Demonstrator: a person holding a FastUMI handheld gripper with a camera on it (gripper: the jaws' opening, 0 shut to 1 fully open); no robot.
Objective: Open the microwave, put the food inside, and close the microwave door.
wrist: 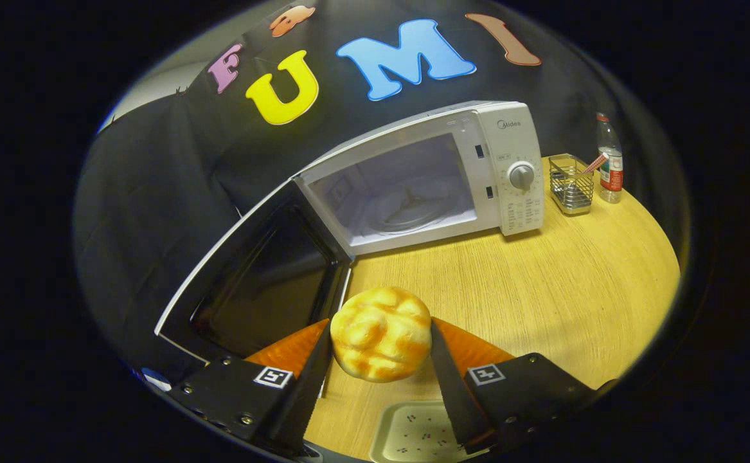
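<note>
A round golden bread bun (pixel 381 333) is held between my two black fingers; the gripper (pixel 381 337) is shut on it, both pads pressing its sides, above the wooden table. Beyond the fingers stands the white microwave (pixel 509 167), its door (pixel 259 276) swung wide open toward the left. Its lit cavity shows the glass turntable (pixel 410 215) with nothing on it. The bun hangs a good way in front of the cavity opening, near the free edge of the open door.
A pale tray (pixel 413 434) lies on the table just below the fingers. Right of the microwave stand a wire mesh holder (pixel 571 184) and a plastic bottle (pixel 609 161). The wooden table (pixel 542 289) stretches between me and the microwave.
</note>
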